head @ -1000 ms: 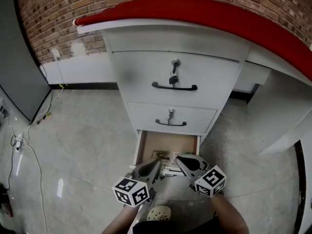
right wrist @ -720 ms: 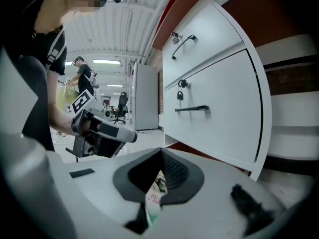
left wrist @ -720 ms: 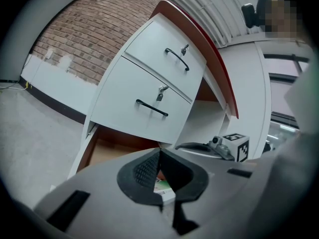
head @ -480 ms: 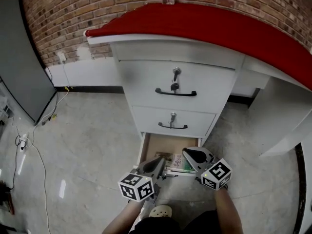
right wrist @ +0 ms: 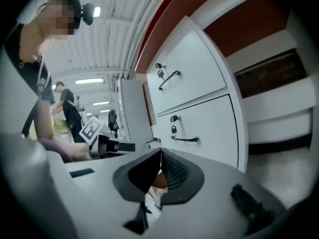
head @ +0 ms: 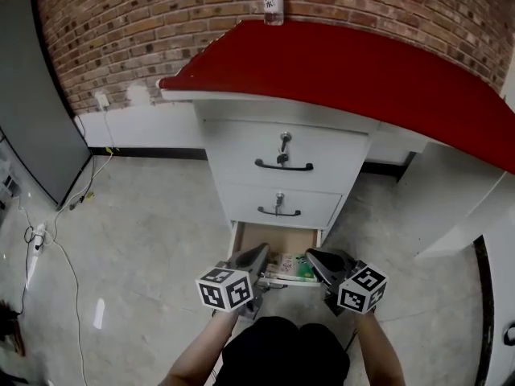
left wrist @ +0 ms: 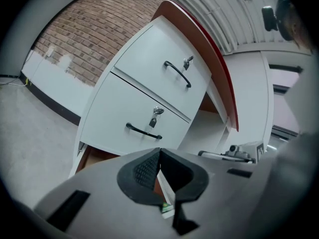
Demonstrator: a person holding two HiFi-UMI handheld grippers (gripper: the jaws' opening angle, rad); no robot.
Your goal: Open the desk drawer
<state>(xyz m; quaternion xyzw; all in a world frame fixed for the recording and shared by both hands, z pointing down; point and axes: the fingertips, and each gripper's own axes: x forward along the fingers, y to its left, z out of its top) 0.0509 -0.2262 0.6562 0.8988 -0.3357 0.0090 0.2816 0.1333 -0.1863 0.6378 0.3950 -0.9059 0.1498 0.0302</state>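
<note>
The white desk pedestal (head: 282, 147) under a red top (head: 362, 71) has three drawers. The top drawer (head: 283, 166) and the middle drawer (head: 278, 211) are closed, each with a black handle and a key lock. The bottom drawer (head: 273, 238) is pulled out, with papers and a green item inside. My left gripper (head: 261, 252) and right gripper (head: 311, 256) hover side by side over its front edge, both shut and empty. In the left gripper view the shut left gripper (left wrist: 158, 151) points at the middle drawer handle (left wrist: 143, 132). In the right gripper view the right gripper (right wrist: 161, 153) also stands shut.
A bottle (head: 273, 2) stands on the desk top by the brick wall. A dark panel (head: 32, 95) leans at the left, with cables (head: 40, 240) on the concrete floor beside it. The person's dark-clothed legs (head: 282, 352) are below the grippers.
Both grippers have risen from the open bottom drawer's front, still shut. The view has pulled up and back, so the whole desk sits lower in the picture.
</note>
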